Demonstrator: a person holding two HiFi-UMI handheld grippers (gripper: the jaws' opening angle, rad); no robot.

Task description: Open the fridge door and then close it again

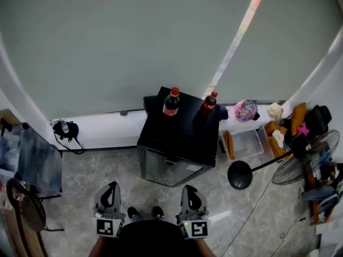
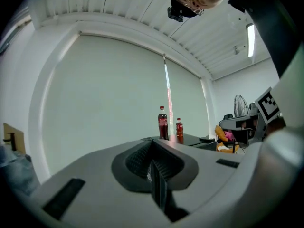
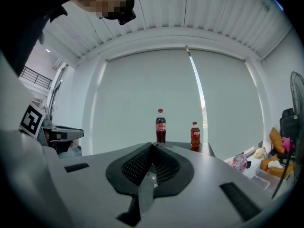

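Note:
A small black fridge (image 1: 179, 138) stands on the floor against the window ledge, its glass door (image 1: 165, 170) closed and facing me. Two cola bottles (image 1: 171, 101) (image 1: 209, 105) stand on its top. My left gripper (image 1: 110, 190) and right gripper (image 1: 191, 191) are held side by side close to my body, short of the door and touching nothing. In the left gripper view the jaws (image 2: 153, 144) meet with nothing between them, and the bottles (image 2: 163, 122) show beyond. The right gripper (image 3: 153, 146) also looks shut and empty, pointing level at the bottles (image 3: 160, 125).
A floor fan (image 1: 305, 162) and a black round stand base (image 1: 239, 175) sit right of the fridge, beside a clear plastic box (image 1: 246, 143) and clutter. A black bag (image 1: 65, 130) lies on the ledge at left, with a glass table (image 1: 35, 162) and chair (image 1: 24, 210) nearer.

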